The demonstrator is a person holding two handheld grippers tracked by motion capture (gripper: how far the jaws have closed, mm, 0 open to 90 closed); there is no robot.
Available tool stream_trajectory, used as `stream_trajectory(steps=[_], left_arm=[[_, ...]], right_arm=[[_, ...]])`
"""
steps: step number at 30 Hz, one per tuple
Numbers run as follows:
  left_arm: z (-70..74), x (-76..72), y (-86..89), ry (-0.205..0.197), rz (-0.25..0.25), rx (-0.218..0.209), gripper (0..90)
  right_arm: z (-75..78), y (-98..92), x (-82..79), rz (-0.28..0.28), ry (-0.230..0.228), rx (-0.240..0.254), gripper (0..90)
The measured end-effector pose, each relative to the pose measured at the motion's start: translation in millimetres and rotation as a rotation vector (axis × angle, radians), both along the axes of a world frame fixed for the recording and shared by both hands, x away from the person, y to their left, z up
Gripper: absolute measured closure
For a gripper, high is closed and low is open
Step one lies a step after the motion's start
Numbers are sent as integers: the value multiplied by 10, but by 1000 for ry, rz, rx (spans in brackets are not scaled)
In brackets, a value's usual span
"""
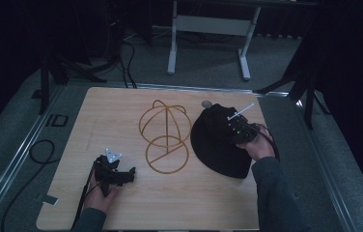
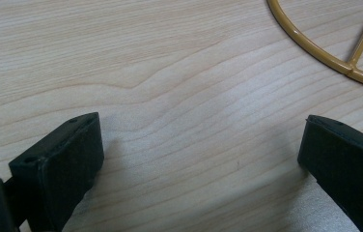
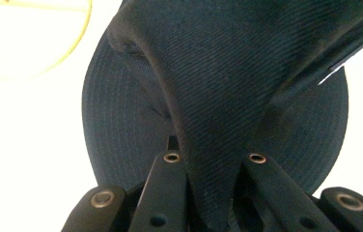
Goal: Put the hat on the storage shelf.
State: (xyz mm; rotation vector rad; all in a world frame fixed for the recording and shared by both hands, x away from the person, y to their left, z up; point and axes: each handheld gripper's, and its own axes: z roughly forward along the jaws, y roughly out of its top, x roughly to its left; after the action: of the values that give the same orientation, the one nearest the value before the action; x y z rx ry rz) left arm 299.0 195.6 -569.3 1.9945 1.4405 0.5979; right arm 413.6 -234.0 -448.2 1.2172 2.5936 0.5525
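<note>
At lower left of the high view, the left gripper (image 1: 130,172) rests wide open and empty on the tabletop (image 1: 121,116), a gold wire stand (image 1: 164,137) occupies centre frame, and the right gripper (image 3: 211,166), right of centre, is clamped on the black hat (image 3: 228,92).

A light wooden tabletop (image 1: 121,116) is set on grey carpeted floor (image 1: 20,140). At twelve o'clock, a white table frame (image 1: 208,29) is seen (dark surroundings beyond). Black cables (image 1: 126,63) are trailed at eleven o'clock.
</note>
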Motion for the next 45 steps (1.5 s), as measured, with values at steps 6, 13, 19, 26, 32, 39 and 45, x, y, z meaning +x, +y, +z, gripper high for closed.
stream_trajectory(steps=[6, 13, 19, 26, 32, 39, 45], left_arm=[[0, 0, 0, 0, 0, 0, 26], [0, 0, 0, 0, 0, 0, 26], [1, 0, 3, 1, -2, 3, 26], [1, -1, 1, 2, 0, 1, 26], [1, 0, 2, 1, -1, 2, 26], [1, 0, 2, 1, -1, 2, 26], [1, 0, 2, 2, -1, 2, 26]], right_arm=[[109, 26, 13, 8, -20, -16, 871], [189, 68, 21, 17, -30, -17, 871], [269, 76, 5, 24, -43, -10, 872], [375, 82, -20, 44, -59, 2, 872], [450, 118, -40, 65, -62, -13, 871], [574, 157, -66, 97, -74, -19, 871], [706, 193, -94, 117, -88, -11, 871]])
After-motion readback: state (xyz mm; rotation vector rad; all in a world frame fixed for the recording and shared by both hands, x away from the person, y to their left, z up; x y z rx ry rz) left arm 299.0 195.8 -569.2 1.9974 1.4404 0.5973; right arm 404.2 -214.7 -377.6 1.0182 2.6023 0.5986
